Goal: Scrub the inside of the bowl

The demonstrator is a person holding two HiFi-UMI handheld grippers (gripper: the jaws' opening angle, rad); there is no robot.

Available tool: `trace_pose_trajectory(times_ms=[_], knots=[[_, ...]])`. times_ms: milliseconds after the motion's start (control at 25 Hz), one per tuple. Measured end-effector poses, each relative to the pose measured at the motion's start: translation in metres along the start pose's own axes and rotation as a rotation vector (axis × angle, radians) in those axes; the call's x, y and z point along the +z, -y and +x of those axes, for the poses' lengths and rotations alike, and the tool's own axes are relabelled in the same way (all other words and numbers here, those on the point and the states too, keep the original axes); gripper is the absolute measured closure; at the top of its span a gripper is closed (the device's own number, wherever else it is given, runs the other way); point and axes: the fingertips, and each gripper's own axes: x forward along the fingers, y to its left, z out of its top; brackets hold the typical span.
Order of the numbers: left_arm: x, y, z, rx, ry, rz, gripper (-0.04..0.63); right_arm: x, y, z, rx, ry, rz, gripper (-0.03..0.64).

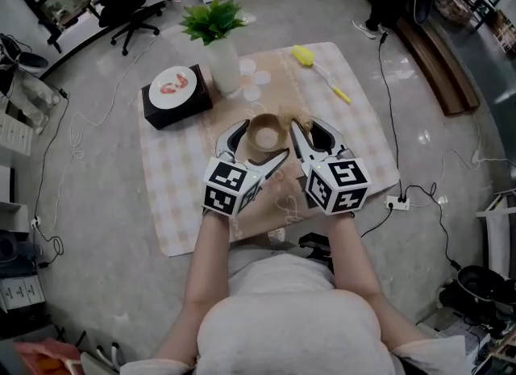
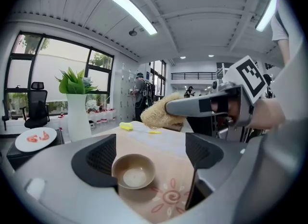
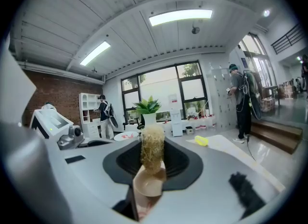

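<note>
Two tools frame one small dish. Our left hand-held gripper (image 2: 150, 158) stands released, jaws wide apart, and the tan bowl (image 2: 134, 171) sits upright between them on the checked cloth (image 1: 173, 172), not gripped. Our right hand-held gripper (image 3: 153, 165) is clenched on a straw-coloured loofah scrubber (image 3: 153, 146), held at the bowl's rim. Farther out on the same cloth we see a yellow brush (image 1: 318, 68), a green plant in a white vase (image 1: 219, 47) and a plate (image 1: 173, 87) on a black box (image 1: 161, 111).
</note>
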Motion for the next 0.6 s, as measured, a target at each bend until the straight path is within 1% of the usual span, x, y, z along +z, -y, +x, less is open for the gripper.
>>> trace_pose_trajectory(times_ms=[160, 480, 600], knots=[[-0.009, -0.005, 0.006, 0.003, -0.028, 0.001, 0.118, -0.004, 0.005, 0.009, 0.022, -0.007, -0.004, 0.514], [-0.04, -0.015, 0.019, 0.004, -0.107, 0.0, 0.129, -0.024, 0.017, 0.022, 0.017, -0.042, 0.023, 0.514], [-0.053, -0.021, 0.024, 0.009, -0.131, -0.015, 0.129, -0.032, 0.02, 0.029, 0.011, -0.06, 0.027, 0.514]])
